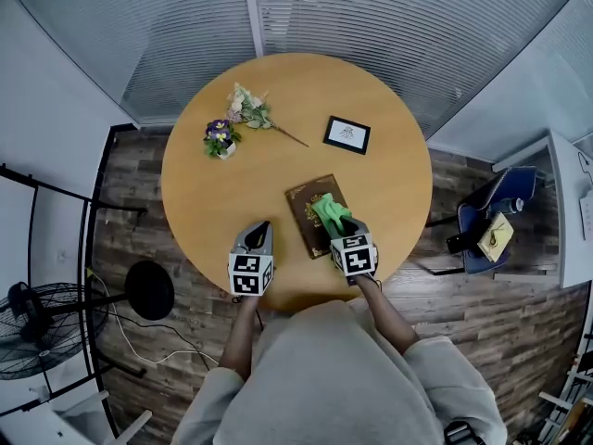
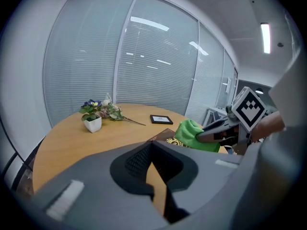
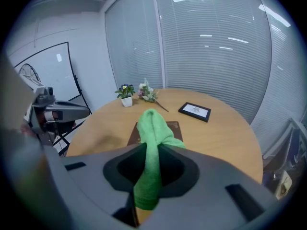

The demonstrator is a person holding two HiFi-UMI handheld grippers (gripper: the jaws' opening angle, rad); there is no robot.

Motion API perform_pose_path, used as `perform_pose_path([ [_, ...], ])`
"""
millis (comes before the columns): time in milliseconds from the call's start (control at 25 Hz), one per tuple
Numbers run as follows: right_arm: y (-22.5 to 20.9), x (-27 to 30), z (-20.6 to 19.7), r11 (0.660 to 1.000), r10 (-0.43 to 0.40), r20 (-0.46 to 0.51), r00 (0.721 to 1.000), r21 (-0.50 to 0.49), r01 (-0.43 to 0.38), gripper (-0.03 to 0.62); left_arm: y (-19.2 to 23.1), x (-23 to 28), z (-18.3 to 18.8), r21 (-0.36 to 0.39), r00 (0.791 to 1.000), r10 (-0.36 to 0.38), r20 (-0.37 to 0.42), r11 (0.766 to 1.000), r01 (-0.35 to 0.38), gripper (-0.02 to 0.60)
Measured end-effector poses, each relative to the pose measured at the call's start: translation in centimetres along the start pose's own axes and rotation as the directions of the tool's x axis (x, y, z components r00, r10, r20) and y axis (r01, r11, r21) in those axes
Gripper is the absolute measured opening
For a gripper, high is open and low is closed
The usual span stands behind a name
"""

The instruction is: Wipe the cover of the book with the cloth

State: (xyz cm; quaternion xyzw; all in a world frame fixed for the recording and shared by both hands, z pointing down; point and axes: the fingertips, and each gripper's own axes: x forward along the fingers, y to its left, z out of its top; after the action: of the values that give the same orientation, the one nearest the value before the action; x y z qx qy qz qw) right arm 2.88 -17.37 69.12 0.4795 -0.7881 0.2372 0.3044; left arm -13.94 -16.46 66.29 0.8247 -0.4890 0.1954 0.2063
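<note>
The person is standing at a round wooden surface (image 1: pixel 278 91) and is holding a gripper in each hand. The right gripper (image 1: pixel 341 225), in the lower centre of the head view, is clamping the green cloth (image 1: pixel 328 209). Its jaws are closed on a folded bunch of fabric, which is running between them and projecting ahead of the tips, as the right gripper view is showing. The cloth is lying over the lower right part of the book (image 1: pixel 307 213), a brown volume with gold ornament that is resting flat on the surface just below the frame's centre. The fabric appears to be touching the cover, though how firmly it is pressing cannot be told. The left gripper (image 1: pixel 260 230) is hovering just left of the book, apart from it. Its jaws are drawn together to a narrow slit and are gripping nothing. A small flower pot (image 1: pixel 220 140), a loose flower sprig (image 1: pixel 252 111) and a picture frame (image 1: pixel 346 134) are sitting in the upper part of the surface, well apart from the book. By judgement, the wiping step itself is in hand, with the cloth already brought onto the cover and most of the cover not yet passed over. The next move is calling for downward pressure through the cloth and a steady stroke toward the book's upper left corner, with the clamp kept firm. The book may slide under the stroke, so the left gripper is well placed for steadying its left edge.
</note>
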Motion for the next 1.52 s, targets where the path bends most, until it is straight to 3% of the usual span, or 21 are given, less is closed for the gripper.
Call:
perform_pose_path([
  [680, 5.8, 1.0, -3.7, 0.998, 0.066, -0.072, 0.995, -0.007, -0.067, 0.071, 0.5, -0.4, -1.4, 0.006, 0.999, -0.025, -0.031, 1.000, 0.025, 0.009],
  [1000, 6.5, 2.3, -5.7, 0.997, 0.073, -0.125, 0.989, 0.013, -0.072, 0.072, 0.8, -0.3, -2.1, 0.001, 0.998, -0.029, -0.049, 1.000, 0.029, 0.009],
  [1520, 6.0, 2.7, -6.0, 0.997, 0.077, -0.119, 0.990, 0.031, -0.074, 0.072, -0.6, 1.4, -1.7, 0.018, 0.996, -0.055, -0.065, 0.998, 0.056, 0.009],
])
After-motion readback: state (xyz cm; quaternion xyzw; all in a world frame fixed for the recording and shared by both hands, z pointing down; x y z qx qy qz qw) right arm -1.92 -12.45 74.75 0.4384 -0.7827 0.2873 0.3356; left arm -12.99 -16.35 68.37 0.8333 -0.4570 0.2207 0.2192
